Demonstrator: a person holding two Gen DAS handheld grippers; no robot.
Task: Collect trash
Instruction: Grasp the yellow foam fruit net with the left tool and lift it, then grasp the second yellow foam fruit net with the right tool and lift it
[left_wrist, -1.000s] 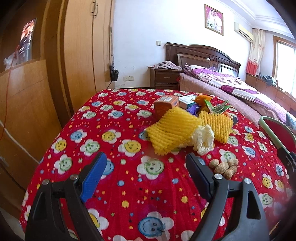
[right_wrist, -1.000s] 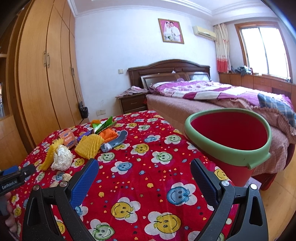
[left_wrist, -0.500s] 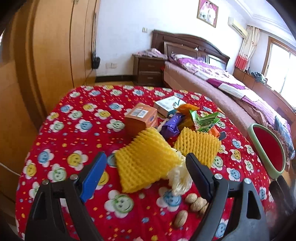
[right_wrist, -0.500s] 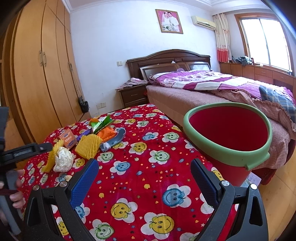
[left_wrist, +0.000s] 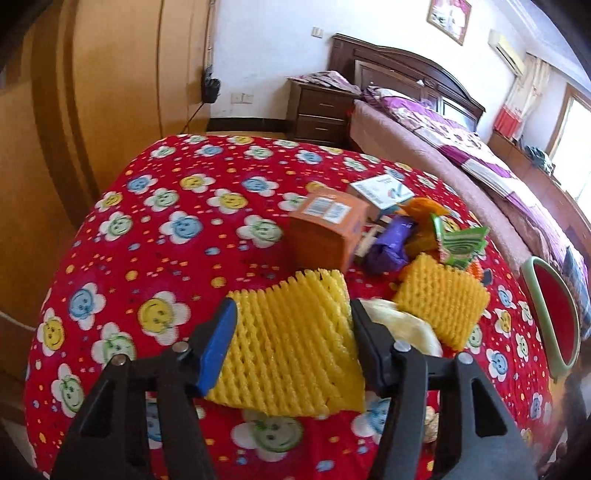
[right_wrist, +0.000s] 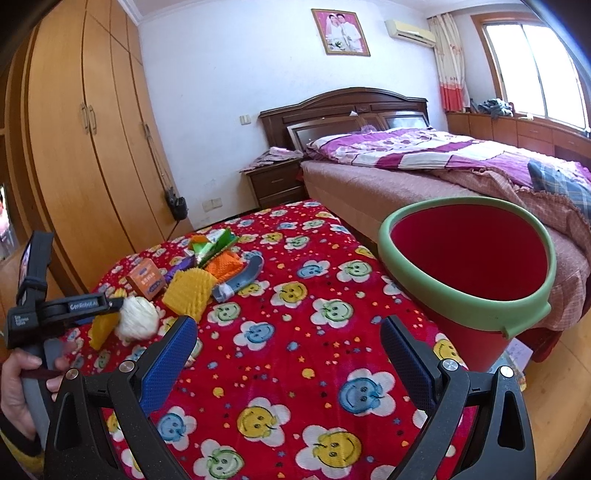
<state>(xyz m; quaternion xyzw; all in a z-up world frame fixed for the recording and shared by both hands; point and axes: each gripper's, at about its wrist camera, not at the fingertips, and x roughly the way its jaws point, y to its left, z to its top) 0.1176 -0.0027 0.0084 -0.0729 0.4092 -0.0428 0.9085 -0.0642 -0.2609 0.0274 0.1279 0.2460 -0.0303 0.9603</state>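
The left gripper (left_wrist: 291, 332) brackets a yellow foam fruit net (left_wrist: 295, 343) on the flower-print tablecloth (left_wrist: 166, 229), its jaws just narrowed around the net, though whether the pads already press the foam cannot be told. The net's long axis runs away from the fingers, toward an orange carton (left_wrist: 327, 230). A second yellow net (left_wrist: 439, 301), a crumpled white wad (left_wrist: 402, 325) and wrappers lie just beyond. The right gripper (right_wrist: 288, 350) hangs wide open over bare cloth, holding nothing. The red bucket (right_wrist: 469, 258) stands beside the table on the right, nearer the right hand.
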